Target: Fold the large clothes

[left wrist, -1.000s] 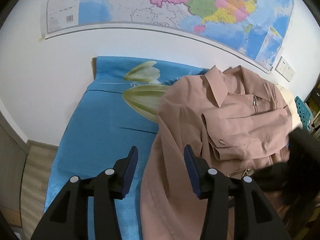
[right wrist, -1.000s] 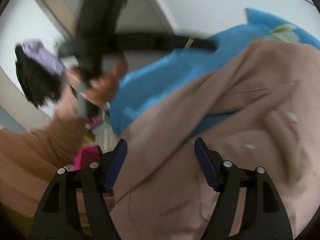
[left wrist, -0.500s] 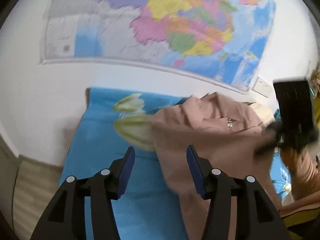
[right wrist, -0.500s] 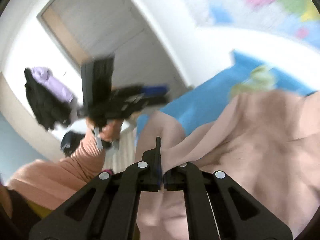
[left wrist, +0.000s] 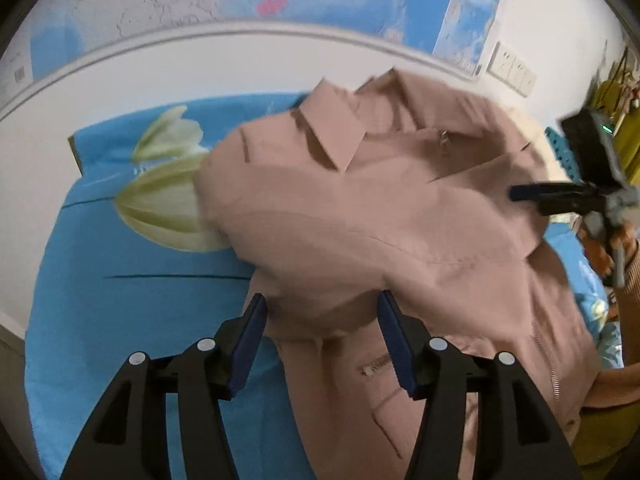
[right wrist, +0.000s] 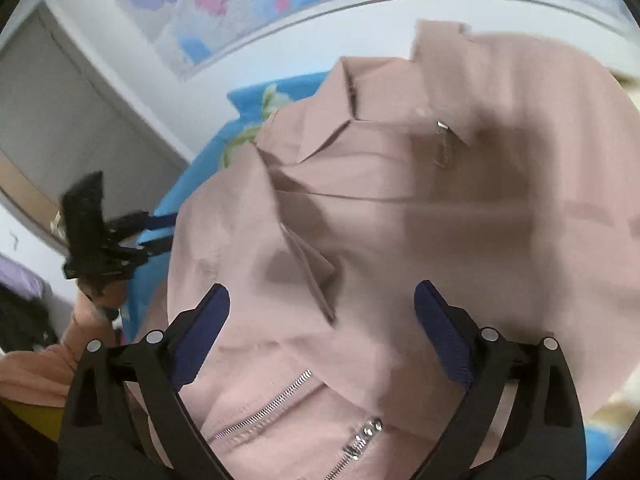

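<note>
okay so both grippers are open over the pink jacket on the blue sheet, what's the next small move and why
Probably lower the left gripper onto the rumpled fold of the pink jacket just ahead of it and close there. Its jaws have just been opening and hold nothing; the right gripper has just let go too. The jacket lies bunched on the blue sheet, so it likely needs straightening.

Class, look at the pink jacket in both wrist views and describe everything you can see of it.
The pink jacket is a dusty-pink woven garment with a pointed collar, metal zips and a small zip pull near the neck. It lies crumpled and partly folded, a sleeve laid across its front, on the blue flowered sheet, collar toward the wall. The left gripper and right gripper stand open over it; neither grips the cloth.
</note>
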Available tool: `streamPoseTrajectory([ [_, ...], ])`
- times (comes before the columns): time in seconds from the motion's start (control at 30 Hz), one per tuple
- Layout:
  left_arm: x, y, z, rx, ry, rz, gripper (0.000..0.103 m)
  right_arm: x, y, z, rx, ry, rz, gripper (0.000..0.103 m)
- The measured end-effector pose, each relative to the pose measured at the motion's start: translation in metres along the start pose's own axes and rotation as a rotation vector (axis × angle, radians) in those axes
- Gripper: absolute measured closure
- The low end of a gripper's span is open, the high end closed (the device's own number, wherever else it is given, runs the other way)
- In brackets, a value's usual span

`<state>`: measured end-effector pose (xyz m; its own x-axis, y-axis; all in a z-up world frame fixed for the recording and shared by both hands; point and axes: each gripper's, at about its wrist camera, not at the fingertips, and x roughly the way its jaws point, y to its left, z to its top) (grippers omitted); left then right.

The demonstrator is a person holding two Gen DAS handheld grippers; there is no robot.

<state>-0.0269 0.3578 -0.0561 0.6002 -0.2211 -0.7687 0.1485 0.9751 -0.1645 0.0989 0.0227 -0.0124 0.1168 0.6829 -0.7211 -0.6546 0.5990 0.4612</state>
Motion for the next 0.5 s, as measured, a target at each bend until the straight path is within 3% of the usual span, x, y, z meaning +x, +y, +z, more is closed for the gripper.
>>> streamPoseTrajectory([
  [0.1, 0.014, 0.012, 0.000, -0.048, 0.029, 0.016, 0.048, -0.012, 0.017, -0.030, -0.025, -0.034, 0.055, 0.008],
  [0.17, 0.017, 0.021, 0.000, -0.078, 0.036, 0.021, 0.048, -0.012, 0.035, -0.042, -0.092, -0.055, 0.002, 0.008],
  [0.27, 0.017, 0.026, 0.001, -0.107, 0.035, 0.023, 0.048, -0.005, 0.057, -0.048, -0.226, -0.083, -0.153, 0.015],
  [0.37, 0.016, 0.021, 0.005, -0.097, 0.031, 0.042, 0.048, 0.027, 0.057, -0.034, -0.261, -0.072, -0.159, 0.027],
  [0.43, 0.013, 0.015, 0.009, -0.091, 0.028, 0.060, 0.048, 0.037, 0.054, -0.030, -0.276, -0.051, -0.118, 0.064],
  [0.47, 0.010, 0.012, 0.010, -0.085, 0.021, 0.066, 0.048, 0.044, 0.056, -0.023, -0.261, -0.020, -0.060, 0.097],
  [0.5, 0.004, 0.006, 0.011, -0.070, 0.003, 0.062, 0.048, 0.041, 0.058, -0.020, -0.249, -0.008, -0.041, 0.098],
])
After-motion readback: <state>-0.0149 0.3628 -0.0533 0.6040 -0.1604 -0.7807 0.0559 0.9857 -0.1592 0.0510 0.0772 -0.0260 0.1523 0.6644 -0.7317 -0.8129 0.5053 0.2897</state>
